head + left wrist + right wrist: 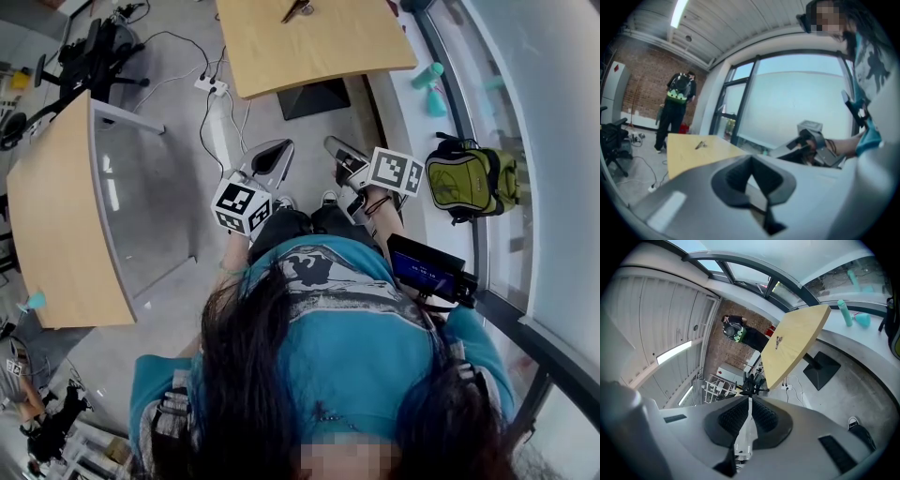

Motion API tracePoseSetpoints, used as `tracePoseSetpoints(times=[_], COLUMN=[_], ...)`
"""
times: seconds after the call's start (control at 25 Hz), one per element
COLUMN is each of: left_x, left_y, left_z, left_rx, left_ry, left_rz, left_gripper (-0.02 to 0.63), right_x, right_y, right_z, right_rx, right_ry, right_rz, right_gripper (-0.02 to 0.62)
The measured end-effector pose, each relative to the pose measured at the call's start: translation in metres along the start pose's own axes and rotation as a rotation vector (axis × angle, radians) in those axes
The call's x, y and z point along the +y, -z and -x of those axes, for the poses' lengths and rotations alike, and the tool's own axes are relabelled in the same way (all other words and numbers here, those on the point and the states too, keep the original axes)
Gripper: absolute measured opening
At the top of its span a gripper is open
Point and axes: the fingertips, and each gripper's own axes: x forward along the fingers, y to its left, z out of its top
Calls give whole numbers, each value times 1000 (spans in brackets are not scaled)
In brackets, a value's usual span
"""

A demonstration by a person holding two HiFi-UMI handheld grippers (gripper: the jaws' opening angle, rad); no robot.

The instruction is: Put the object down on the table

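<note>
Grey concrete floor (pixel 309 127), with pale rounded wooden table (pixel 319 52) at twelve o'clock carrying small dark object (pixel 298 9), hard against frame edge and too tiny to identify. Left gripper (pixel 751 161) and right gripper (pixel 749 401) well apart from it, ribbed black pads (pixel 766 416) pinched together, empty. Brick wall (pixel 642 89) and standing person (pixel 678 110) only in gripper views.
</note>
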Motion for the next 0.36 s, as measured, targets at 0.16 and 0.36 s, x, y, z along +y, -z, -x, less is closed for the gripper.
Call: tracePoseSetpoints(times=[0.16, 0.36], left_x=[10, 23], left_y=[-7, -16], left_z=[10, 6], left_rx=[-25, -53], left_ry=[-4, -23], left_rz=[-6, -35], left_gripper=[2, 2], right_x=[9, 15], right_y=[1, -11], right_z=[-7, -21], right_rx=[-5, -14], right_ry=[-2, -36], right_rz=[8, 30], right_gripper=[31, 31])
